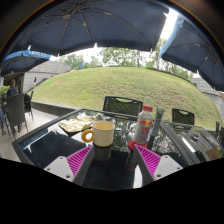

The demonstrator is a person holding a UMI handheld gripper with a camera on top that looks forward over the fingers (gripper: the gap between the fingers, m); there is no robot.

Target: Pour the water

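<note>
A yellow mug (101, 131) with its handle to the left stands on the dark glass table (50, 145), just ahead of my left finger. To its right stands a clear plastic bottle (145, 126) with a red cap and a red label, just ahead of my right finger. My gripper (113, 158) is open, its pink pads (78, 158) spread wide with only bare table between them. Neither the mug nor the bottle is held.
A tray with food (74, 124) lies behind the mug to the left. Dark chairs (123, 104) stand at the far side of the table and another chair (15, 112) at the left. Umbrellas (90, 22) hang overhead; a grassy slope lies beyond.
</note>
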